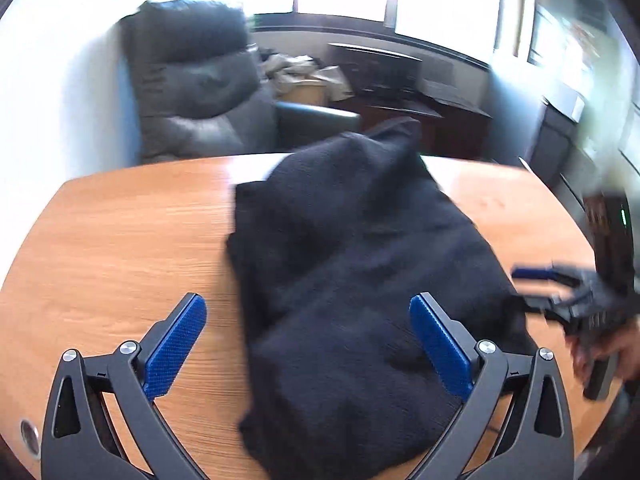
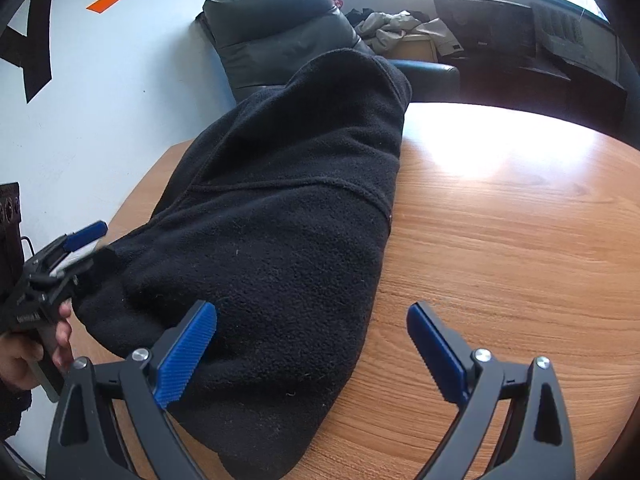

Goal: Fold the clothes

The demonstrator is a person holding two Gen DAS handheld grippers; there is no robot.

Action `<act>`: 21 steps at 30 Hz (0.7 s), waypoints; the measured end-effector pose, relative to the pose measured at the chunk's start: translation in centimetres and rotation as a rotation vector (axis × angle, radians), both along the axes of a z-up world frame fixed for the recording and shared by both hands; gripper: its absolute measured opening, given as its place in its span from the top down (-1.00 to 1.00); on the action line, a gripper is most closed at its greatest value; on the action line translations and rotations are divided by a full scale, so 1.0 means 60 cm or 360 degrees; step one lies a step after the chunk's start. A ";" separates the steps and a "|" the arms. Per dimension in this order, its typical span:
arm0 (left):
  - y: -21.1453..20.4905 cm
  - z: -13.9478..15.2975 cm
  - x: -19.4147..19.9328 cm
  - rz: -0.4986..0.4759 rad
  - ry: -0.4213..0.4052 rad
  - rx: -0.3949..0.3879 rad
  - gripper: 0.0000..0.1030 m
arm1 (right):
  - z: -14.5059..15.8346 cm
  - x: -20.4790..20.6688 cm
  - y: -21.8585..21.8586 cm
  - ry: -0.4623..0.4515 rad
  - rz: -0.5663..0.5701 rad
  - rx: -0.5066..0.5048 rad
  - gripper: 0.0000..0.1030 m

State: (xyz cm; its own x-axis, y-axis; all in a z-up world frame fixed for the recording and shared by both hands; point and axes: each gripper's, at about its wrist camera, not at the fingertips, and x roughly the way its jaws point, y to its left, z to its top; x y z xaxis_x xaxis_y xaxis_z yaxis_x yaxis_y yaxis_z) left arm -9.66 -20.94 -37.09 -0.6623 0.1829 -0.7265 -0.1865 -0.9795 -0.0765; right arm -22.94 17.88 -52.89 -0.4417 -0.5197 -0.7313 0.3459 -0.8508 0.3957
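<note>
A black fleece garment lies in a bulky folded heap on the round wooden table, its far end reaching the table's back edge. My left gripper is open over the near end, with the cloth spread below and between its blue pads. The right gripper, in a hand, sits at the garment's right edge. In the right wrist view the garment fills the left half of the table. My right gripper is open, its left pad over the cloth. The left gripper touches the garment's left corner.
A dark leather armchair stands behind the table against a white wall. Beside it are a pile of light clothes on a box and a dark desk with a monitor. Bare wood shows right of the garment.
</note>
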 end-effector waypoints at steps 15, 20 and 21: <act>-0.084 -0.168 -0.131 -0.0083 -0.0826 0.0749 -1.00 | -0.085 -0.022 -0.044 -0.0253 0.0269 -0.0329 -0.99; -0.060 -0.154 -0.140 -0.0190 -0.0800 0.0812 -0.52 | -0.063 -0.001 -0.040 -0.0194 0.0166 -0.0320 -0.25; -0.059 -0.148 -0.141 -0.0189 -0.0791 0.0809 -0.44 | -0.058 0.003 -0.040 -0.0181 0.0148 -0.0317 -0.21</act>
State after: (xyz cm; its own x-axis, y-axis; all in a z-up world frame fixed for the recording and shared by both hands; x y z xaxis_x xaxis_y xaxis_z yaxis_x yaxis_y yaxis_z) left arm -18.12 -24.50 -45.97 -0.2299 0.6288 -0.7428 -0.1141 -0.7754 -0.6211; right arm -22.73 15.50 -56.39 -0.3060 -0.6933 -0.6525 0.3625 -0.7186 0.5935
